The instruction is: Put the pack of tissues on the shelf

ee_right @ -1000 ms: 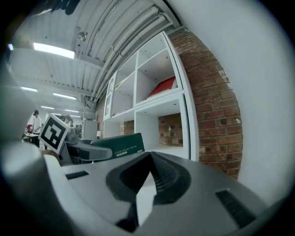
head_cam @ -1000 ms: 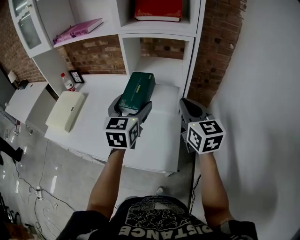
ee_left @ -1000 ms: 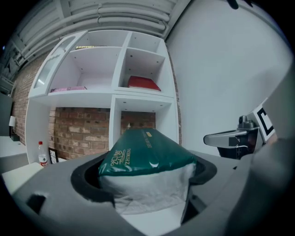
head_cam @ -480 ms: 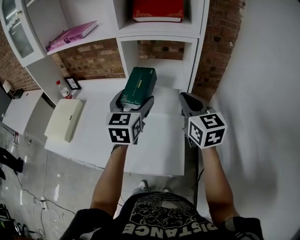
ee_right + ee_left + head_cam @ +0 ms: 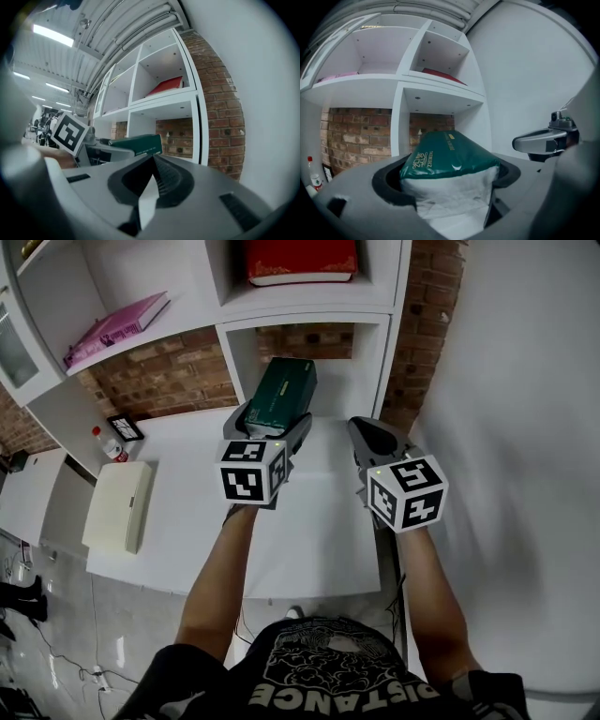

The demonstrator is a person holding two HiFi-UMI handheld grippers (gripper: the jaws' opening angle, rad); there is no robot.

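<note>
your light's bright and even, soft shadows inside the shelf (image 5: 309, 317), strip light (image 5: 53, 35) glaring up left of the shelf, gripper views fisheye-bent, corners black

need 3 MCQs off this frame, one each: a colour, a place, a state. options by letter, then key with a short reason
1. What colour is the top of the pack of tissues?
A. green
B. yellow
C. blue

2. Where does the red book lie?
A. on a chair
B. in an upper compartment of the shelf
C. under the pack of tissues

3. How do the jaws of the right gripper stand?
A. wide apart
B. shut on the red book
C. shut, nothing between them

Key:
1 A, the wrapper's top face is dark green in the head view and the left gripper view.
2 B, it lies flat in the compartment above the brick-backed one.
3 C, the right gripper view shows its jaws meeting with nothing between them.
</note>
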